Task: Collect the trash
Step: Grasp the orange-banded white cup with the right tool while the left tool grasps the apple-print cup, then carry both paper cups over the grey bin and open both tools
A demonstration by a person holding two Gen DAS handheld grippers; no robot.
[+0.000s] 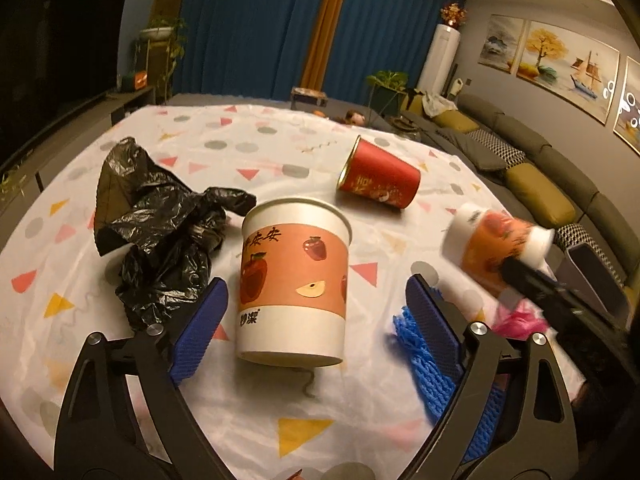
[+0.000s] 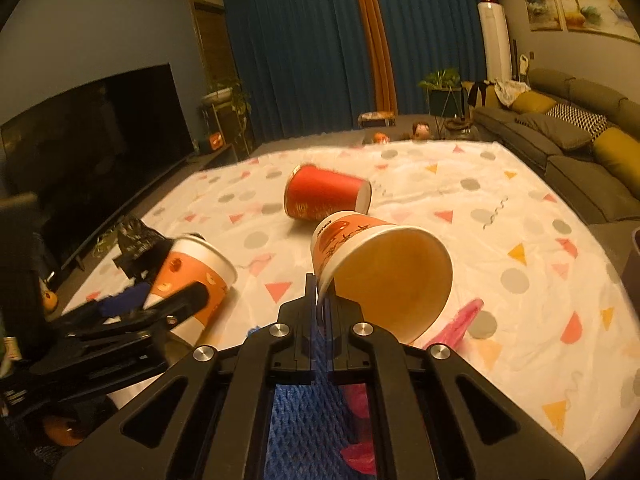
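Observation:
An orange-and-white paper cup (image 1: 294, 280) stands upright on the table between the open fingers of my left gripper (image 1: 316, 316); it also shows in the right wrist view (image 2: 192, 284). My right gripper (image 2: 322, 292) is shut on the rim of a second orange paper cup (image 2: 384, 264), held tilted above the table; it shows blurred in the left wrist view (image 1: 492, 248). A red paper cup (image 1: 380, 176) lies on its side farther back (image 2: 326, 198). A crumpled black plastic bag (image 1: 160, 224) lies left of the upright cup.
Blue foam netting (image 1: 432, 364) and a pink scrap (image 1: 516, 322) lie on the patterned tablecloth (image 1: 280, 148) at the right. A grey bin (image 1: 596, 280) stands past the table's right edge. A sofa (image 2: 580, 148) is right, a TV (image 2: 92, 148) left.

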